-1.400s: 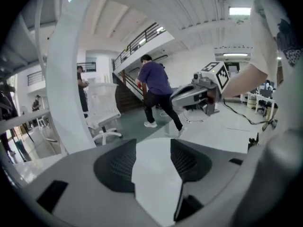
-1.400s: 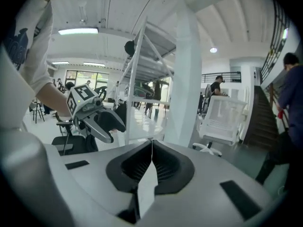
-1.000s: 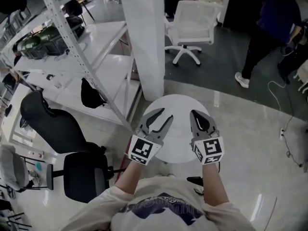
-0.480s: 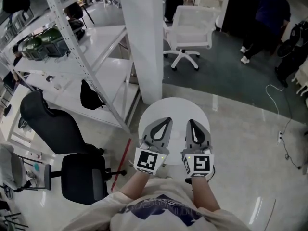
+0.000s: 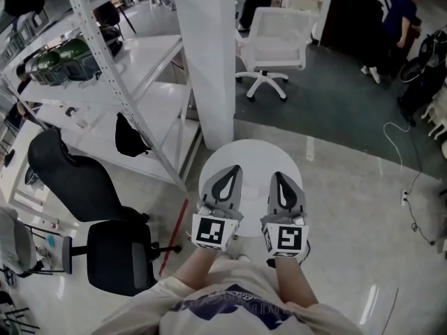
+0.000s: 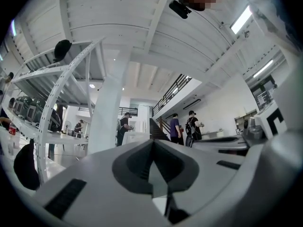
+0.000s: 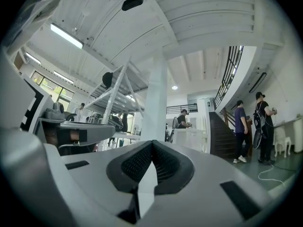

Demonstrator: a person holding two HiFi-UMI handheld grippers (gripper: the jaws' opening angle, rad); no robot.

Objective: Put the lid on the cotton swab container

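Observation:
No cotton swab container or lid shows in any view. In the head view my left gripper (image 5: 232,167) and right gripper (image 5: 277,175) are held side by side over a small round white table (image 5: 251,152), both pointing away from me. Both are shut with nothing between the fingers. The left gripper view shows its closed jaws (image 6: 152,143) aimed level across the room, and the right gripper view shows the same for its closed jaws (image 7: 152,143). Neither gripper touches the tabletop as far as I can tell.
A white pillar (image 5: 206,54) rises just behind the table. Metal shelving (image 5: 119,75) stands to the left, with black office chairs (image 5: 115,253) below it. A white swivel chair (image 5: 276,44) sits beyond, and a person (image 5: 399,19) stands at the far right.
The left gripper's jaws have gone from open to shut. Both grippers have drawn back toward me and stand closer together; the person at the far right has walked further away.

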